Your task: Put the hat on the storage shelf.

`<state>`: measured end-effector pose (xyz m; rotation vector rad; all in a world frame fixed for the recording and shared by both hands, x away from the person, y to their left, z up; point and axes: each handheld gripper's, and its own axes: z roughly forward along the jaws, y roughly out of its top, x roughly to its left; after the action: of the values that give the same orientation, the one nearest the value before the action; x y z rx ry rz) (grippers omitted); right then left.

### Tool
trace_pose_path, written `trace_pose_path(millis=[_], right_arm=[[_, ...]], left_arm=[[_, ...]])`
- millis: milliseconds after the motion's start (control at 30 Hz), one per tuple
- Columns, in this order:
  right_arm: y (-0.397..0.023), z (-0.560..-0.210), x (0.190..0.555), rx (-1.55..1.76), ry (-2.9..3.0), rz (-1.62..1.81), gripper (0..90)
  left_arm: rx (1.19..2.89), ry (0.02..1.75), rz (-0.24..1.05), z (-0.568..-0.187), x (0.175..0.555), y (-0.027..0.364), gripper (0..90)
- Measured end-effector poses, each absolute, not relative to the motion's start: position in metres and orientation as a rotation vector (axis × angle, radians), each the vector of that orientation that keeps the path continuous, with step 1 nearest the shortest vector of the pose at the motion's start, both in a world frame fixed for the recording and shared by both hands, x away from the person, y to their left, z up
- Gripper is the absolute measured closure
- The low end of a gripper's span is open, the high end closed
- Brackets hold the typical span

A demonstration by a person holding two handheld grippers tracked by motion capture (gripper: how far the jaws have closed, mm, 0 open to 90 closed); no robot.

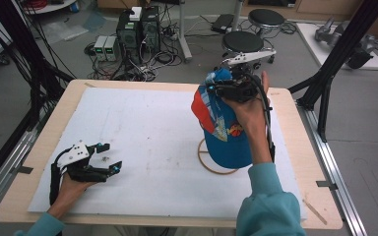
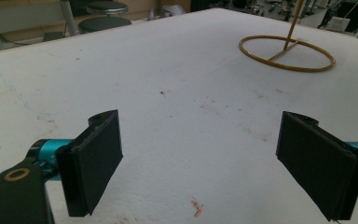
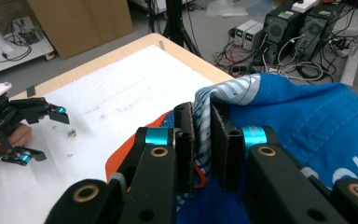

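Observation:
A blue cap (image 1: 226, 142) with an orange brim and a striped panel hangs over a thin stand whose yellow ring base (image 1: 211, 167) lies on the white mat. My right gripper (image 1: 212, 90) is at the cap's top. In the right gripper view its jaws (image 3: 202, 116) stand close together, with a fold of the cap's striped fabric (image 3: 298, 112) filling the narrow gap between the pads. My left gripper (image 1: 109, 157) rests low over the mat at the near left, open with nothing between its pads (image 2: 198, 154). The ring base (image 2: 286, 53) lies far ahead of it.
The white mat (image 1: 142, 128) covers most of the wooden table (image 1: 39, 147). Small crumbs lie on the mat near the left gripper (image 3: 46, 133). Computer cases (image 1: 138, 29), cables and stools (image 1: 243, 42) stand on the floor beyond the far edge. Black frame bars rise at both sides.

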<state>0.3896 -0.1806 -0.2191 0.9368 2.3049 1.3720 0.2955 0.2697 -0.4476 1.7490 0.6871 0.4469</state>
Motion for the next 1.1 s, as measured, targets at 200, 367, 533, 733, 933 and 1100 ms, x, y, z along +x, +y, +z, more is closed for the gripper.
trace_pose_path(millis=[200,367,533,733,933,1100], right_arm=[[-0.180,-0.219,0.387,0.919,2.295,1.348,67.2],[-0.179,-0.218,0.385,0.917,2.274,1.360,56.4],[-0.182,-0.217,0.383,0.931,2.267,1.355,52.5],[-0.187,-0.213,0.378,0.931,2.244,1.382,50.5],[-0.192,-0.210,0.371,0.929,2.212,1.416,45.8],[-0.196,-0.209,0.365,0.927,2.189,1.423,43.1]], left_arm=[[1.749,0.688,0.448,-0.448,0.296,0.270,14.5],[1.751,0.687,0.448,-0.448,0.295,0.270,14.6],[1.750,0.688,0.448,-0.448,0.295,0.270,14.6],[1.750,0.688,0.448,-0.448,0.295,0.270,14.6],[1.748,0.689,0.449,-0.448,0.295,0.270,14.6],[1.748,0.689,0.450,-0.448,0.295,0.270,14.6]])
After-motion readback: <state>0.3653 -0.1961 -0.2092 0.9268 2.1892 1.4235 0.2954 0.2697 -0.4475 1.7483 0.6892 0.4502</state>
